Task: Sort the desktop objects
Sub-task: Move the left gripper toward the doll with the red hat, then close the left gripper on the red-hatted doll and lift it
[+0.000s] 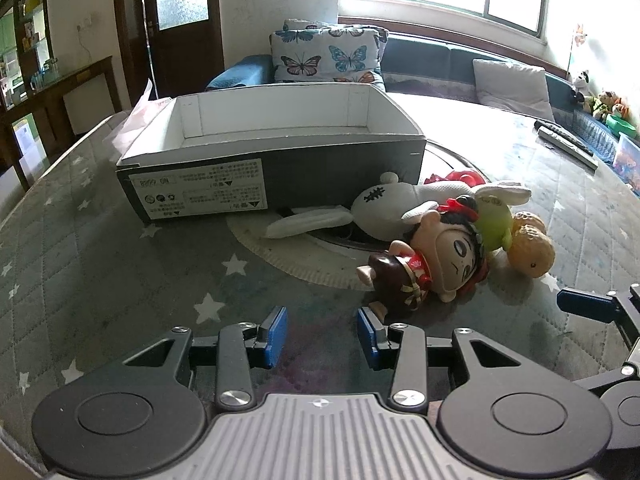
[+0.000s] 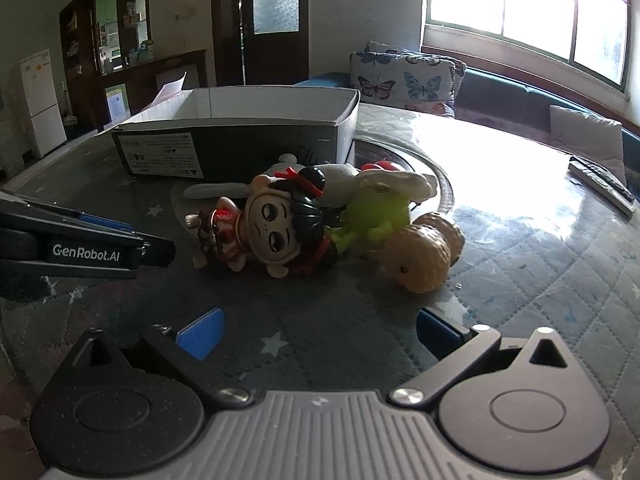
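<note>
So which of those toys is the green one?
The little frog-like figure, wedged between the big-headed doll and the tan peanut toy; the others are white, tan or red.

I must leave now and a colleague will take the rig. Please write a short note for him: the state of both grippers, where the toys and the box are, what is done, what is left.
Left gripper: open, holding nothing, low over the table in front of the doll figure.
Right gripper: open wide, holding nothing, facing the toy pile.
Box: open; what shows of its inside holds nothing.
Toys lie heaped beside the box: doll figure, white plush rabbit, green toy, peanut-shaped toy.
Done: nothing sorted yet.
Left: probably move each toy into the box, nearest first.
</note>
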`<action>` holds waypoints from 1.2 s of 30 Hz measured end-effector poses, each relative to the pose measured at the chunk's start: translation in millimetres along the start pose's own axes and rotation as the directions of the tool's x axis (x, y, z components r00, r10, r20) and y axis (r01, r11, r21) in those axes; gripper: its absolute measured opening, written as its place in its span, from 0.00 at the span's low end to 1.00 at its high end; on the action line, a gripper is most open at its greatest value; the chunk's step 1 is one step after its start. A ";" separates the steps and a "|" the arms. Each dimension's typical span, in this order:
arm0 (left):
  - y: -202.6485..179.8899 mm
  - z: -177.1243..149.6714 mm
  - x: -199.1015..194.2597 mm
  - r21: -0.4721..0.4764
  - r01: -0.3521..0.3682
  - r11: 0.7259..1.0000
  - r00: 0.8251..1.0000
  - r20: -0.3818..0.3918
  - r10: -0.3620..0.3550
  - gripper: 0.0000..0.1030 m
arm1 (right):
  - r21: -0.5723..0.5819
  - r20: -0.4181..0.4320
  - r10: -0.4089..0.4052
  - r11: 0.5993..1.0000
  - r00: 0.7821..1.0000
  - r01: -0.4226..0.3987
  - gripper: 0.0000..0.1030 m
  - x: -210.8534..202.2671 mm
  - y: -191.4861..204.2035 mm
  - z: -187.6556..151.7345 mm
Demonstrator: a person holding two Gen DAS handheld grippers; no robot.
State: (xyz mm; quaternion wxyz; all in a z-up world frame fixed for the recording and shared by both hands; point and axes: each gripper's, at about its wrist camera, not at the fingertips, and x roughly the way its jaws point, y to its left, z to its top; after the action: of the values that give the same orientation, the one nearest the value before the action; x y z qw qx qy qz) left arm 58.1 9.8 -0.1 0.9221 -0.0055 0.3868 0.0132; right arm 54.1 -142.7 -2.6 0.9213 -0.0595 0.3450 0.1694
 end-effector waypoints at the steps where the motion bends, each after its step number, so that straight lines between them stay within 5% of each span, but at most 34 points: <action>1: 0.0 0.7 0.5 0.000 0.001 1.000 1.000 -0.001 -0.001 0.41 | 0.000 0.000 0.004 1.000 1.000 -0.004 1.00 0.5 -0.1 0.3; 36: 10.1 26.3 6.0 0.031 0.092 0.995 0.996 -0.009 -0.092 0.41 | -0.083 0.035 0.106 0.991 0.994 -0.102 1.00 20.7 11.7 25.0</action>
State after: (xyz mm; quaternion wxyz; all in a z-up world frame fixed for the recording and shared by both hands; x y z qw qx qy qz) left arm 80.7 20.6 14.1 0.9202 -0.0087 0.3898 -0.0355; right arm 79.9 -120.4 2.8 0.9146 -0.0754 0.3223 0.2322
